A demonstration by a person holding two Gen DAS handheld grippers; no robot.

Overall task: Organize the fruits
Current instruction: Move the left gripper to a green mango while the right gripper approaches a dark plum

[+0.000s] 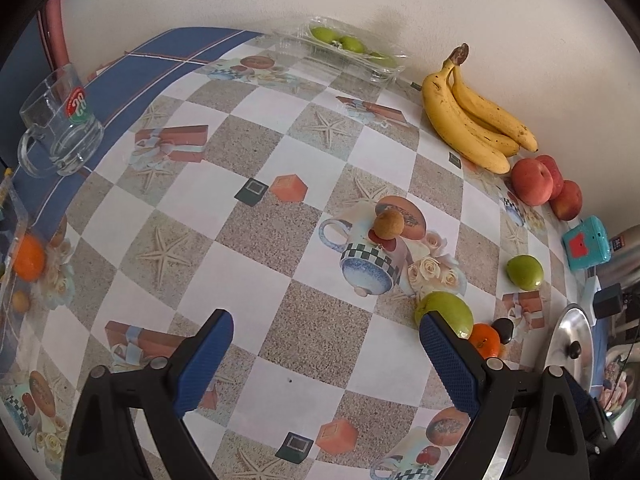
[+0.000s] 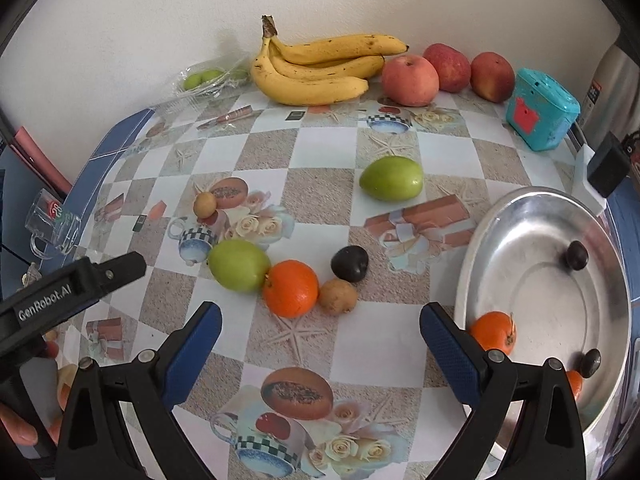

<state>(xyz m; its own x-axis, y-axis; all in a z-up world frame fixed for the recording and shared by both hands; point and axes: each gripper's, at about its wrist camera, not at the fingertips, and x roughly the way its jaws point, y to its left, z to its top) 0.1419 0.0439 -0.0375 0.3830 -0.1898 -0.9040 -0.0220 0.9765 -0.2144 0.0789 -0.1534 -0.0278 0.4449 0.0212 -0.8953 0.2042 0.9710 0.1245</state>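
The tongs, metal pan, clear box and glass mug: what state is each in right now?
Left tongs: open, empty.
Right tongs: open, empty.
Metal pan: holds oranges and dark fruits.
Clear box: lid open, green fruits inside.
Glass mug: upright, empty.

In the left wrist view, the right finger [image 1: 448, 356] covers part of a green fruit [image 1: 444, 310] and an orange [image 1: 486, 340]. A tray [image 1: 12, 248] at the left edge is cut off. In the right wrist view, a second orange [image 2: 575, 386] in the metal dish [image 2: 520, 240] shows only a sliver behind the gripper frame.
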